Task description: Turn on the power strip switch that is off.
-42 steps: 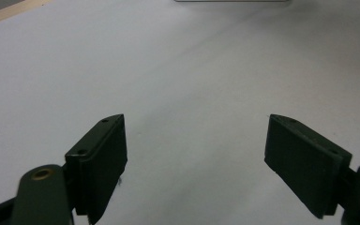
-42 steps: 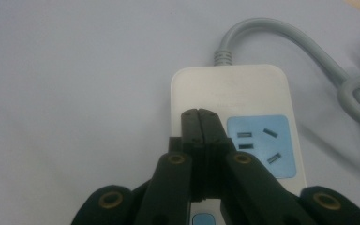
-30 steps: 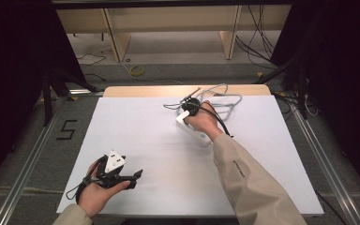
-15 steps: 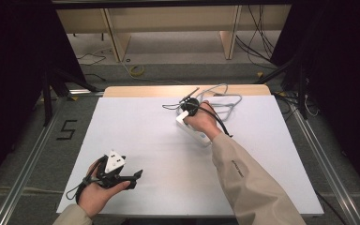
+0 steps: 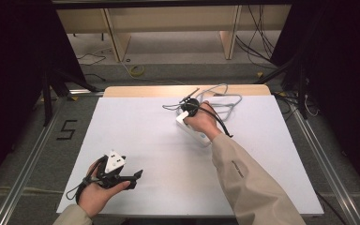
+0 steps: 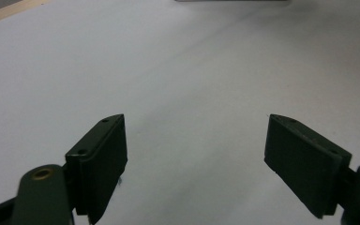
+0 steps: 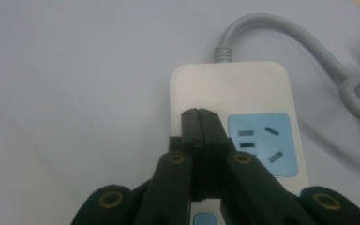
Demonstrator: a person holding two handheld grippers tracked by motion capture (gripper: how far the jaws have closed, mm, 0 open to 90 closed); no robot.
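Right gripper view has the white power strip [image 7: 229,93] running straight away from the claw, long axis lined up with the jaws, and its grey cord [image 7: 281,28] leaves the far end and curls off to the right. The right gripper [image 7: 199,123] has its jaws pressed flat together with nothing between them, tips sitting right over the strip's top face, just left of a light blue socket panel [image 7: 260,144] with its slots. A small blue button [image 7: 204,219] peeks out below the jaws, close to the claw's base. No brand or printing I can read on the strip, maybe faint embossing but it's too soft to tell. From the high view the strip [image 5: 194,133] lies diagonally on the white table [image 5: 136,136] under the right hand [image 5: 202,121], cord looped beyond it toward the far edge. The left gripper [image 6: 194,159] is well apart from all that, jaws spread wide over bare table. On the floor left of the table there's a "5" mark [image 5: 67,129].
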